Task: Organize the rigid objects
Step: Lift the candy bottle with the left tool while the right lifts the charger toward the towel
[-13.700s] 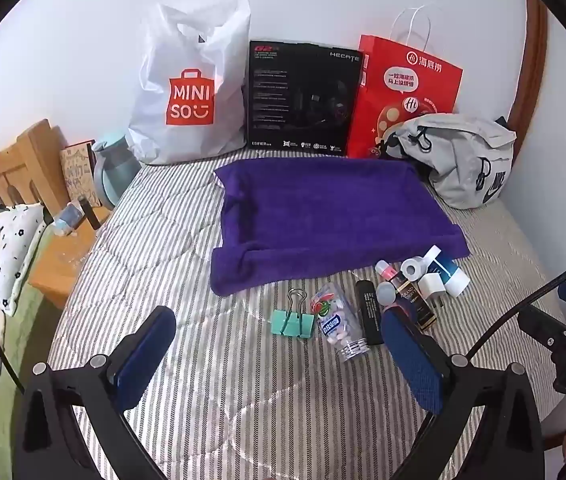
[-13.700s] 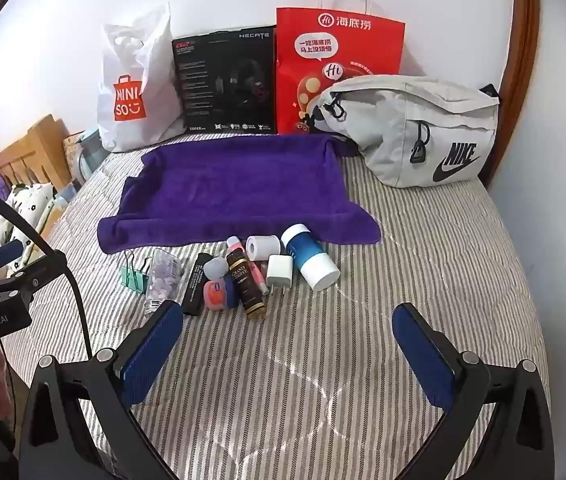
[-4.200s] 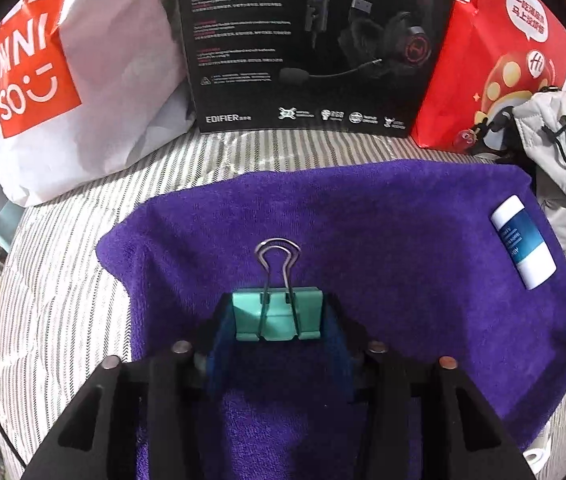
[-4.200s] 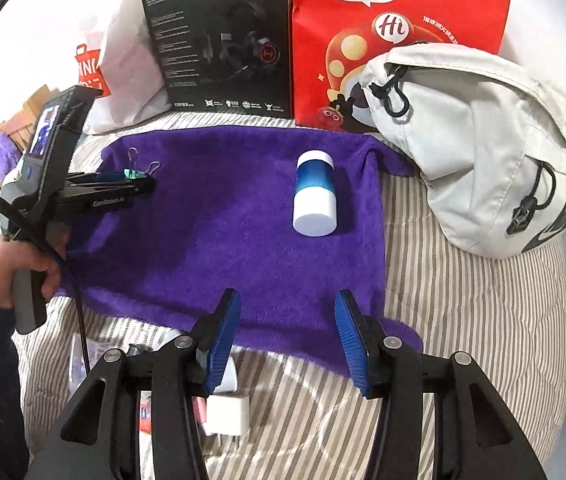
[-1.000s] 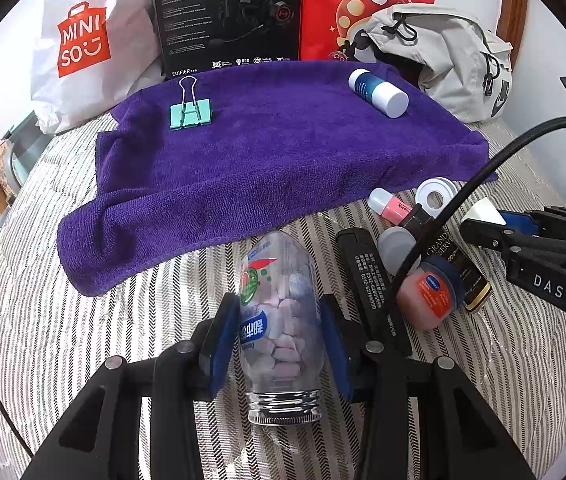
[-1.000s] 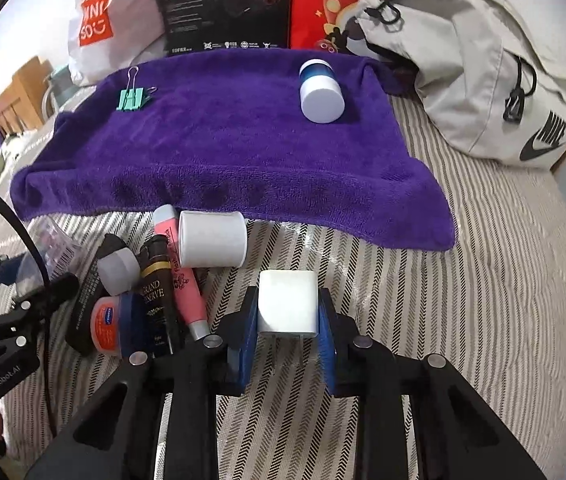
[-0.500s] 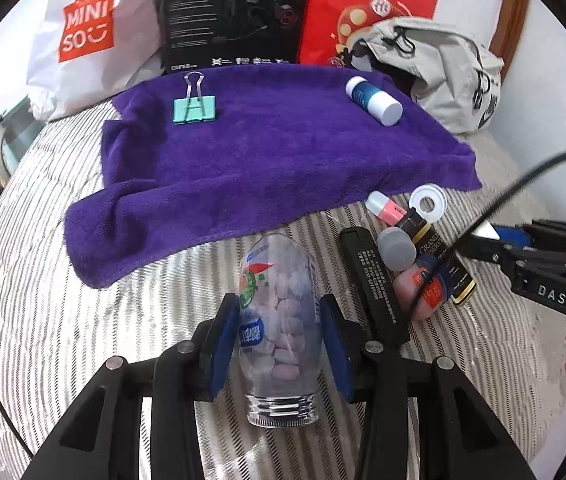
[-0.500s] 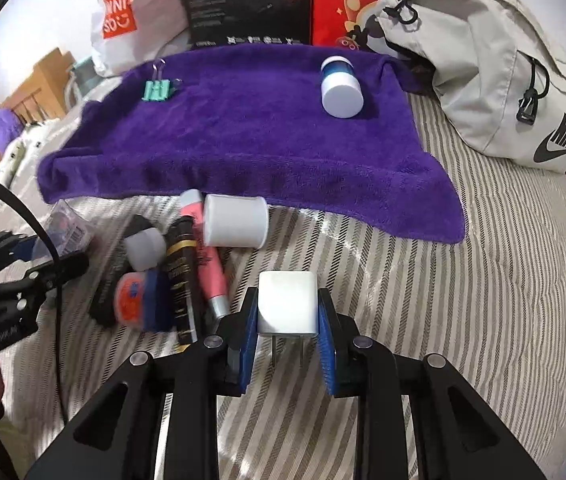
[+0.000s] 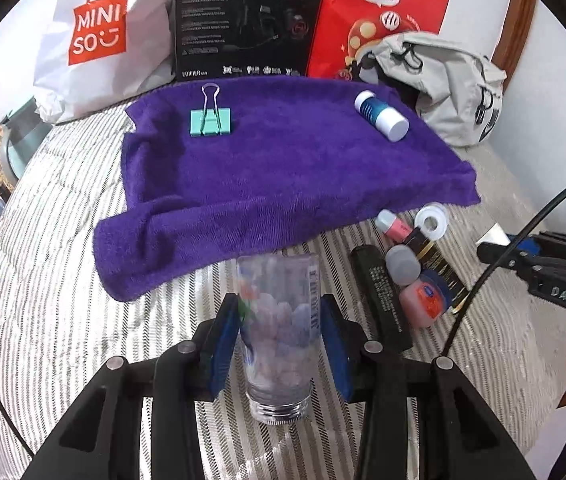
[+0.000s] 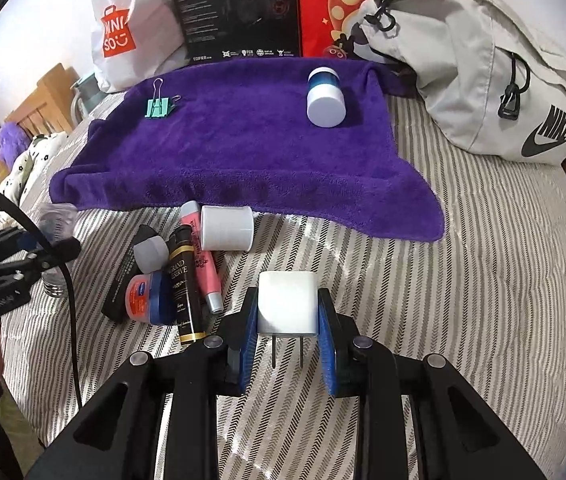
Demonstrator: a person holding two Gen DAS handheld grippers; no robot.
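Left wrist view, lower centre: the left gripper (image 9: 279, 336) is clamped on the clear plastic bottle of pale tablets (image 9: 277, 332), cap end toward the camera. Half a second ago the bottle lay lower against the striped bedcover (image 9: 63, 280); it now sits raised and blurred, so the lift is judged under way.

Right wrist view, lower centre: the right gripper (image 10: 287, 332) grips the white cube-shaped plug adapter (image 10: 287, 304), two prongs pointing down and clear of the cover. It has risen since a second ago.

Mid frame: the unsorted cluster remains, namely the red-labelled blue-lidded jar (image 10: 149, 298), the black-and-gold tube (image 10: 185, 284) reading "GRAND RESERVE", the pink tube (image 10: 203, 256), the white roll (image 10: 227, 228), the grey cap (image 10: 150, 254) and the flat black bar (image 9: 381, 300).

Farther: the purple towel (image 10: 243, 152) carries the mint-green binder clip (image 10: 157, 107) at upper left and the blue-and-white cylindrical bottle (image 10: 325, 98) at upper right. Two items are placed; two are in transit, presumably to the towel.

Rear: white bag (image 9: 95, 36) "MINISO"; black box (image 9: 243, 20) "EDIFIER"; red bag (image 10: 363, 4) "Hi"; grey bag (image 10: 483, 72) "NIKE". The opposing tool reads "DAS".
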